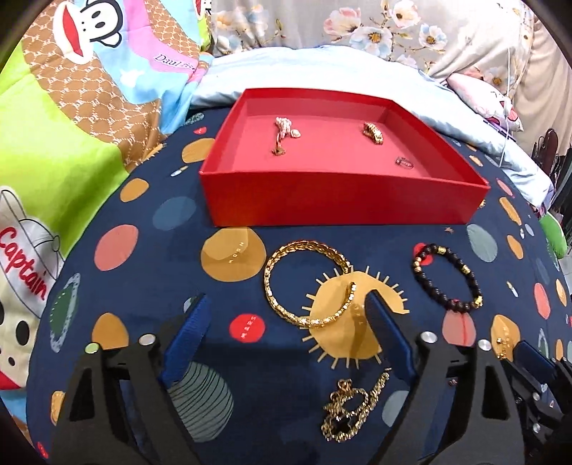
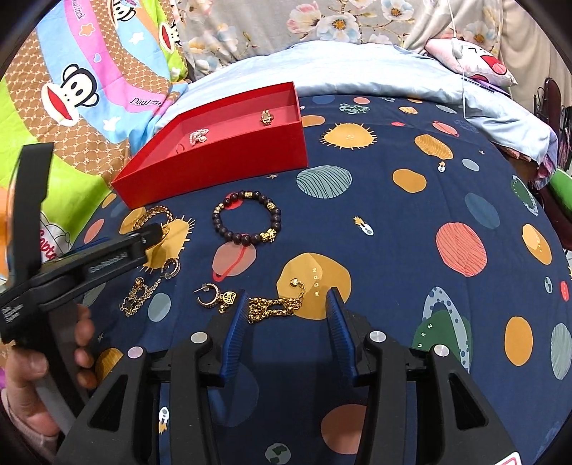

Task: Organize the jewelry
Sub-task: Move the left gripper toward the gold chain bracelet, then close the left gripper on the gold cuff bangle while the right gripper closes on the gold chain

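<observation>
A red box (image 1: 321,204) lies open on the navy planet bedspread and holds a pearl piece (image 1: 284,128), a gold clasp piece (image 1: 372,131) and a small ring (image 1: 404,162). In front of it lie a gold bangle (image 1: 282,286), a dark bead bracelet (image 1: 447,277) and a gold clover chain (image 1: 348,411). My left gripper (image 1: 287,304) is open, its fingers either side of the bangle's near edge. My right gripper (image 2: 287,298) is open around a gold chain bracelet (image 2: 275,306). A hoop earring (image 2: 211,297) lies left of it. The red box (image 2: 214,161) and bead bracelet (image 2: 246,221) show beyond.
Cartoon monkey bedding (image 1: 71,107) is at the left, a light blue quilt (image 1: 321,71) behind the box, and floral fabric (image 2: 286,21) at the back. The left hand-held gripper (image 2: 89,264) crosses the right wrist view's left side. Another earring (image 2: 173,268) lies by it.
</observation>
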Tool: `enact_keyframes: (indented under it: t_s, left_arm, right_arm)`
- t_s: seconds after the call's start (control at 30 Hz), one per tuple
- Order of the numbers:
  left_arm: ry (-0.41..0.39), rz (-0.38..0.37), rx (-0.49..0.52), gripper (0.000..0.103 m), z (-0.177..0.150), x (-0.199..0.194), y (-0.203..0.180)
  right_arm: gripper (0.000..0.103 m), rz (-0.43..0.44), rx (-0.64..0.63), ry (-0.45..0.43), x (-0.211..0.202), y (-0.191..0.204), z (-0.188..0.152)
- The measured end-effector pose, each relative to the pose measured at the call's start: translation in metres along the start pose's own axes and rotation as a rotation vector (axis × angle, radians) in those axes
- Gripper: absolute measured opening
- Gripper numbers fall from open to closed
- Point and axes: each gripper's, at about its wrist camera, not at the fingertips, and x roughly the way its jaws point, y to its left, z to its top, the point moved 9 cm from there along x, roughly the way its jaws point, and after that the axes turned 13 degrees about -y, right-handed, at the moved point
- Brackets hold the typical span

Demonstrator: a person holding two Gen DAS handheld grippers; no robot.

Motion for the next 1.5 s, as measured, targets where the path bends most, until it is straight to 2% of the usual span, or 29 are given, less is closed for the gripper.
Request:
enact_keyframes:
  t_s: [0.17, 0.27, 0.43, 0.63, 0.9, 1.03, 1.2, 1.33, 1.5]
  left_arm:
    - [0.008, -0.019, -0.007, 0.068, 0.001, 0.004, 0.0]
    - [0.002, -0.021, 0.009, 0.051, 0.003, 0.005, -0.002]
    - [0.001, -0.031, -0.013, 0.051, 0.004, 0.001, 0.001]
    - [-0.041, -0.022, -0.04, 0.05, 0.006, -0.027, 0.015]
    - [-0.045, -0.004, -0.04, 0.05, -0.014, -0.059, 0.035]
    - [-0.036, -0.009, -0.035, 0.05, -0.025, -0.065, 0.035]
    - [-0.002, -0.028, -0.033, 0.049, -0.041, -0.065, 0.032]
    - [-0.005, -0.025, -0.024, 0.049, -0.047, -0.064, 0.031]
    - [-0.007, -0.026, -0.022, 0.049, -0.047, -0.064, 0.03]
  right_arm:
    - [0.045, 0.005, 0.005, 0.0, 0.002, 0.0, 0.0]
    - [0.045, 0.006, 0.002, 0.0, 0.002, 0.001, 0.0]
    - [0.045, 0.014, 0.004, 0.002, 0.0, 0.003, 0.0]
    - [0.045, 0.031, -0.001, 0.0, -0.005, 0.01, -0.001]
    - [0.045, 0.073, -0.029, 0.007, -0.01, 0.032, -0.006]
    - [0.045, 0.066, -0.057, 0.004, -0.012, 0.039, -0.01]
    - [0.045, 0.039, -0.04, 0.017, -0.012, 0.028, -0.014]
    - [0.045, 0.045, -0.024, 0.015, -0.013, 0.026, -0.01]
    - [0.045, 0.072, -0.058, 0.011, -0.007, 0.041, -0.005]
